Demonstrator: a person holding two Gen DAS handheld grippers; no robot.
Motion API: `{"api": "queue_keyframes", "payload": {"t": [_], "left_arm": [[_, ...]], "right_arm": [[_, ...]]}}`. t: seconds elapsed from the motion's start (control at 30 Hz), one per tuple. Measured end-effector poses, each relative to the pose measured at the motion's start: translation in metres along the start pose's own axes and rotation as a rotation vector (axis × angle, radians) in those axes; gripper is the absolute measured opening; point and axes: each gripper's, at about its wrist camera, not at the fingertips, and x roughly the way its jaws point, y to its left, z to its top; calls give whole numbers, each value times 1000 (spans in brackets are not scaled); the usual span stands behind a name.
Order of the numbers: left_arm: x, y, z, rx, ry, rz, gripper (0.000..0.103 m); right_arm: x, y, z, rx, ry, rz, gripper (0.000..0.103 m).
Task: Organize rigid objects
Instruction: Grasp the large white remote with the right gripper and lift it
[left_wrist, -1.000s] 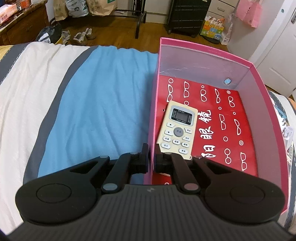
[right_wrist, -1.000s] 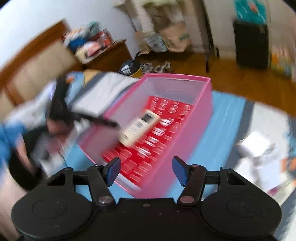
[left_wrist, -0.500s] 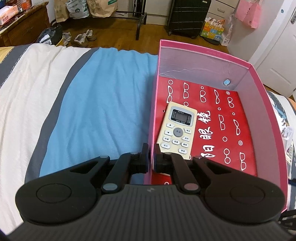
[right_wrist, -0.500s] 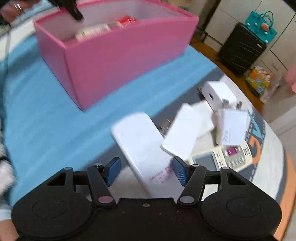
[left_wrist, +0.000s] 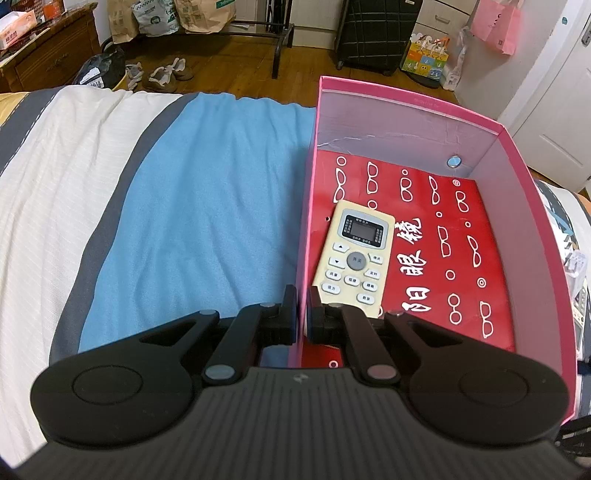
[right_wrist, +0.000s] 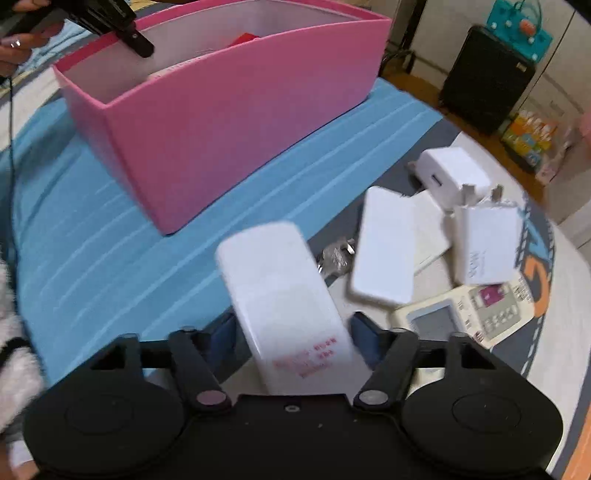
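A pink box (left_wrist: 532, 206) with a red patterned floor sits on the bed. A cream remote (left_wrist: 354, 258) lies inside it. My left gripper (left_wrist: 302, 314) is shut on the box's near left wall (left_wrist: 303, 221). In the right wrist view the box (right_wrist: 236, 122) stands ahead to the left. My right gripper (right_wrist: 290, 332) is open, its fingers either side of a white remote lying back-up (right_wrist: 284, 299) on the bed. I cannot tell whether the pads touch it.
Beside the white remote lie a white flat slab (right_wrist: 384, 247), two white chargers (right_wrist: 448, 173) (right_wrist: 487, 243) and a cream remote with a screen (right_wrist: 465, 317). The left gripper (right_wrist: 110, 22) shows at the box's far edge. Floor, shoes and a suitcase (left_wrist: 376, 33) lie beyond the bed.
My right gripper swung away from the box and came down over the pile; the white remote now lies between its fingers. The left gripper stayed clamped on the box wall.
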Motion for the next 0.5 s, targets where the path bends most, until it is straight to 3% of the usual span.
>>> {"api": "queue_keyframes", "payload": {"t": [0.1, 0.23, 0.4, 0.5], "left_arm": [[0, 0, 0, -4, 1, 0, 4], [0, 0, 0, -3, 2, 1, 4], [2, 0, 1, -10, 8, 1, 4], [2, -1, 1, -11, 8, 1, 4]], "right_arm": [[-4, 1, -1, 59, 6, 44, 64], [9, 14, 6, -39, 3, 13, 64], [12, 14, 17, -20, -60, 18, 61], [-7, 23, 14, -19, -154, -7, 61]]}}
